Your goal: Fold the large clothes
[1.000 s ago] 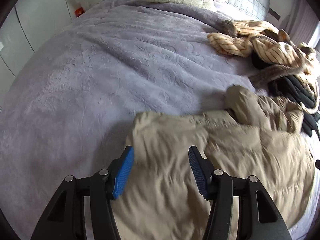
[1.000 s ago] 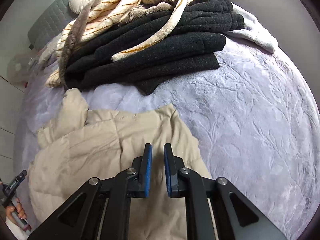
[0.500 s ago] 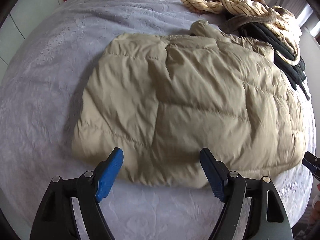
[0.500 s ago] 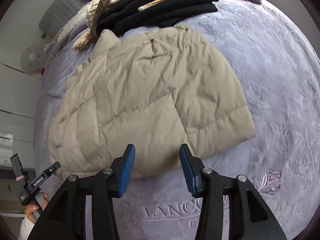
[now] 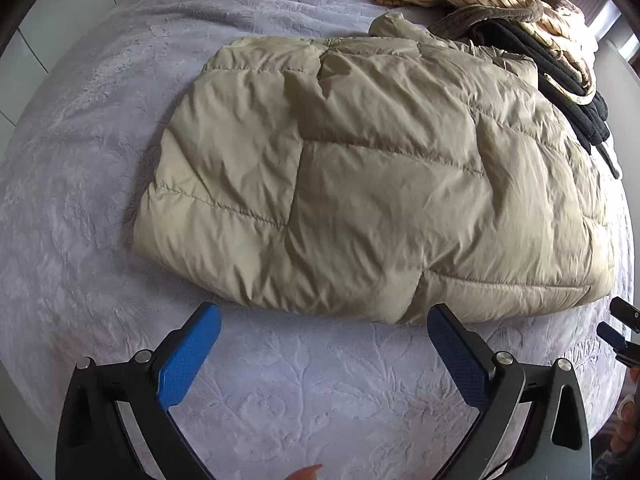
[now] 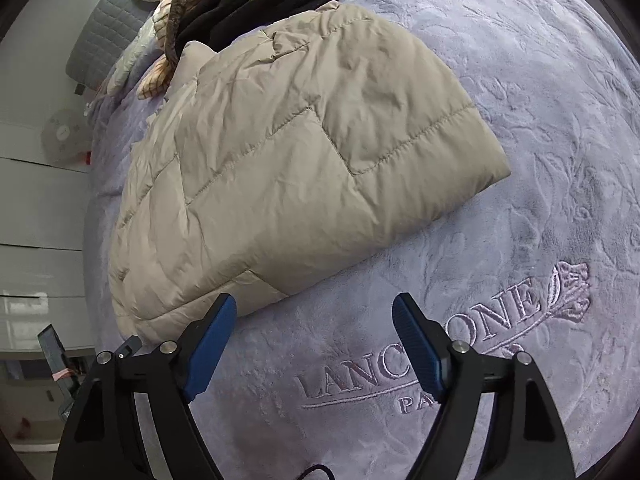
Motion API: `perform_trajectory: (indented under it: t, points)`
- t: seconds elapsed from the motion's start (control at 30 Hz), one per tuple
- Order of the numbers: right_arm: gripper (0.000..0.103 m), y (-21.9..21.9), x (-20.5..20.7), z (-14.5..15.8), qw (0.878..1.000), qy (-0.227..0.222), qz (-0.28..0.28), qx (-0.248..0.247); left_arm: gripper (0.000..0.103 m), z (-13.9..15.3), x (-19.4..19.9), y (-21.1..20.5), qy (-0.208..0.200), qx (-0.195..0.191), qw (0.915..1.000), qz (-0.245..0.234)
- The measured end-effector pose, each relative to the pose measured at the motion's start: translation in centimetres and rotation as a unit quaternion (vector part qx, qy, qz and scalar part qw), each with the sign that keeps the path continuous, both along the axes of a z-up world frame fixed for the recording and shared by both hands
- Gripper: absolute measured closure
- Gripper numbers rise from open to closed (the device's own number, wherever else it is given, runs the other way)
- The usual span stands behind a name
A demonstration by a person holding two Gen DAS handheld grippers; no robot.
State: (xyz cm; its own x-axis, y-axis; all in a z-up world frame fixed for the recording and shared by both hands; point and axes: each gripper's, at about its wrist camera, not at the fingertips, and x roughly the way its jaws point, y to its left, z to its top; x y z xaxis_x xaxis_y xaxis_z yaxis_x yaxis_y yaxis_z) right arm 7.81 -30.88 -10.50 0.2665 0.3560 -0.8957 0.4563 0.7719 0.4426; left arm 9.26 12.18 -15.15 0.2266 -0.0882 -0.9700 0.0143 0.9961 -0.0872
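Jacket point(image 5: 360, 168) lies just beyond left gripper point(image 5: 324, 320), untouched

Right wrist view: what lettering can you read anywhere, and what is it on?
"LANC…ONE": embroidered on the lilac bedspread, middle letters hidden behind a finger of the right tongs.
"PA…": smaller embroidered line beneath, the rest hidden by the same finger.
Beige puffer jacket: no lettering visible.
Left wrist view: embroidery at the bedspread's right edge, too distorted to read.
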Motion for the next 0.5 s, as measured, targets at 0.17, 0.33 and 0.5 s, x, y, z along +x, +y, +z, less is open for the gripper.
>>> perform_trajectory:
  t: [0.17,0.33,0.5]
  points:
    - [0.018,0.0,-0.4,-0.5,0.999,-0.018,-0.027,0.025,0.0,-0.3,-0.3,0.1,0.0,0.01,0.9999,0.002]
    - [0.018,-0.3,-0.8,-1.2,0.997,-0.023,-0.06,0.052,0.0,-0.8,-0.3,0.6,0.006,0.008,0.9999,0.011]
    - [0.018,-1.0,-1.4,-2.3,0.988,-0.025,-0.106,0.108,0.0,-1.6,-0.1,2.9,0.016,-0.03,0.9981,0.051]
